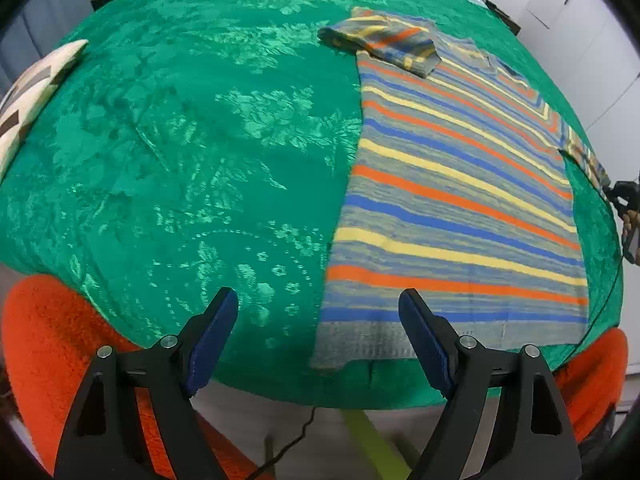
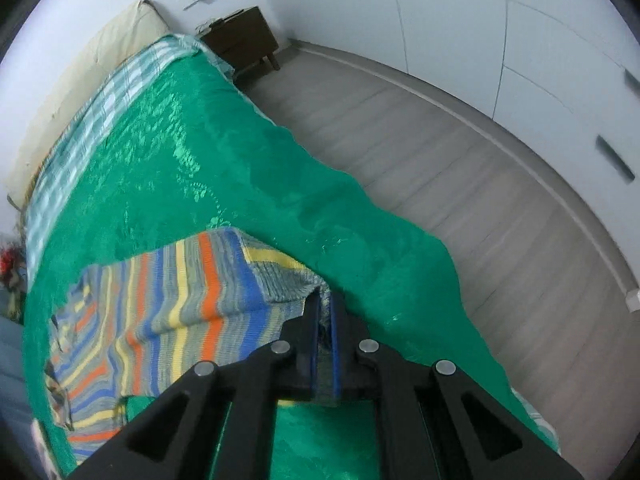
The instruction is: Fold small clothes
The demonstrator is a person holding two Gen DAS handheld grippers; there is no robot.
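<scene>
- While the striped T-shirt [image 1: 460,184] lies flat on the green bedspread [image 1: 180,140], the left gripper [image 1: 318,320] hovers near the bed's front edge, jaws spread wide, nothing between them.
- Left gripper's blue pads [image 1: 212,340] sit above the bedspread edge; the right-hand pad overlaps the shirt's grey hem in view, contact cannot be told.
- Shirt is on the right half of the bed in the left wrist view, hem toward the camera, collar far away.
- Stripes are orange, blue, yellow and grey.
- Far-left sleeve [image 1: 384,40] is folded over onto the chest area.
- Right gripper [image 2: 323,300] is pressed together, pinching the other sleeve's edge [image 2: 288,276]; the fabric is lifted into a small tent at the pinch.
- Right gripper also shows at the far right edge of the left wrist view [image 1: 626,204], by the shirt's sleeve.
- Right wrist view: shirt [image 2: 160,300] spreads left of the fingers, somewhat blurred.
- Bedspread [image 2: 200,160] drapes over the bed side toward a grey wood floor [image 2: 460,180].
- Checked sheet [image 2: 120,80] shows beyond the bedspread, cream headboard [image 2: 80,80] behind it.
- Dark wooden nightstand [image 2: 244,40] stands by the bed's head.
- White cabinets [image 2: 520,40] line the wall.
- Orange fuzzy fabric [image 1: 48,340] sits below the bed's front edge on both sides.
- Patterned cushion [image 1: 32,92] rests at the bed's left edge.
</scene>
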